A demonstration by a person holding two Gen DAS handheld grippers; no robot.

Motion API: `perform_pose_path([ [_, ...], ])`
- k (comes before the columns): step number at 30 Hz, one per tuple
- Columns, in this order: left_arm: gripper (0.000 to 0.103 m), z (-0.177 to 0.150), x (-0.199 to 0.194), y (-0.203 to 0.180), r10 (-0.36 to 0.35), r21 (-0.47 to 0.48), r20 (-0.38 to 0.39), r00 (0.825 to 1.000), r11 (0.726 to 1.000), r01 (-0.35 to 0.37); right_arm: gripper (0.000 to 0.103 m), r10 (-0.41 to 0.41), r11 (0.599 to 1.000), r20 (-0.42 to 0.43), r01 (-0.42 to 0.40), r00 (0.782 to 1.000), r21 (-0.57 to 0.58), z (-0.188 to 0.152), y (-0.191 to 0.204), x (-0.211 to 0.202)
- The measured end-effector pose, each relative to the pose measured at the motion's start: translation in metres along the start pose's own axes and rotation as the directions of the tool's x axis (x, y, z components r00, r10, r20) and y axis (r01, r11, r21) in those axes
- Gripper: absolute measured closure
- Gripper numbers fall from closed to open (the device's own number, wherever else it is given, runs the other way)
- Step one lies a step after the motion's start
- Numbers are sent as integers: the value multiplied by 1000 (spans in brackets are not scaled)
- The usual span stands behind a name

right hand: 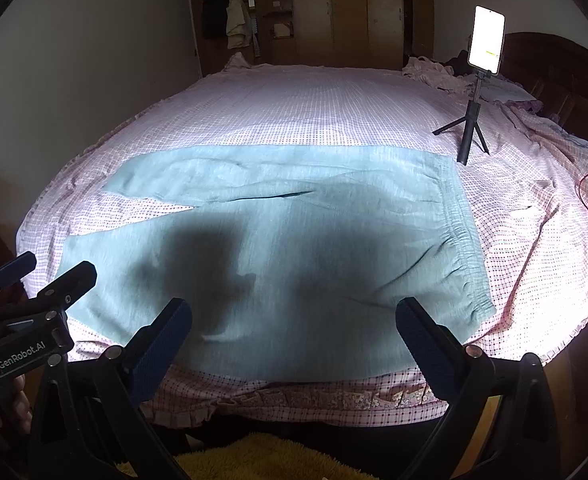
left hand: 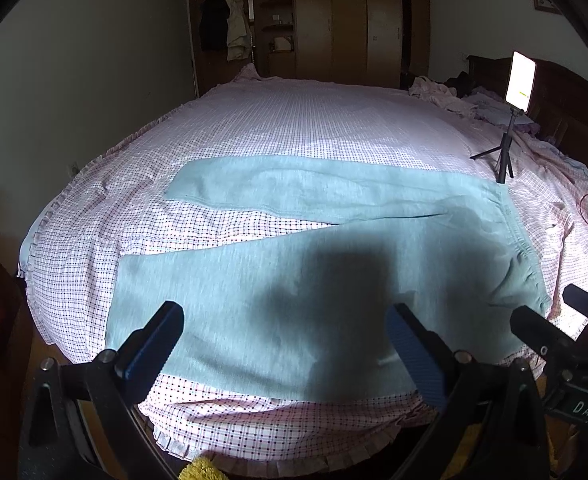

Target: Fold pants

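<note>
Pale blue-green pants point(left hand: 294, 272) lay flat across the checked bedsheet point(left hand: 294, 120), legs parted, elastic waistband point(right hand: 463, 236) toward the right. Both the left gripper point(left hand: 286, 344) and the right gripper point(right hand: 294, 336) hovered spread wide, holding nothing. A lit phone on a tripod point(right hand: 473, 92) stood beyond the waistband, near crumpled clothes point(right hand: 429, 72).
</note>
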State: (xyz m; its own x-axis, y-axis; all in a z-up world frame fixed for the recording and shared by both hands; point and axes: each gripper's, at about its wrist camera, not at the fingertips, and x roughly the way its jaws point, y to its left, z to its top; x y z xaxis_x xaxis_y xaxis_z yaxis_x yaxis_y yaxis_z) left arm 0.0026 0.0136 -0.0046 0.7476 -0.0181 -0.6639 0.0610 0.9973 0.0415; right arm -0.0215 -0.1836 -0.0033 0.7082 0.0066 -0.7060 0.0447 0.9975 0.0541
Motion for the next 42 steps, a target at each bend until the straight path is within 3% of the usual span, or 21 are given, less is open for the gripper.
perform_pose_path([
  [25, 0, 0, 7, 3, -10, 2, -28, 1000, 1000, 10, 4, 12, 1000, -14, -12, 1000, 21, 4, -8, 5],
  [35, 0, 24, 30, 8, 27, 59, -39, 999, 998, -24, 4, -12, 1000, -8, 12, 1000, 2, 26, -26, 20],
  [42, 0, 39, 54, 12, 40, 69, -88, 995, 997, -34, 4, -22, 1000, -39, 23, 999, 4, 40, -40, 42],
])
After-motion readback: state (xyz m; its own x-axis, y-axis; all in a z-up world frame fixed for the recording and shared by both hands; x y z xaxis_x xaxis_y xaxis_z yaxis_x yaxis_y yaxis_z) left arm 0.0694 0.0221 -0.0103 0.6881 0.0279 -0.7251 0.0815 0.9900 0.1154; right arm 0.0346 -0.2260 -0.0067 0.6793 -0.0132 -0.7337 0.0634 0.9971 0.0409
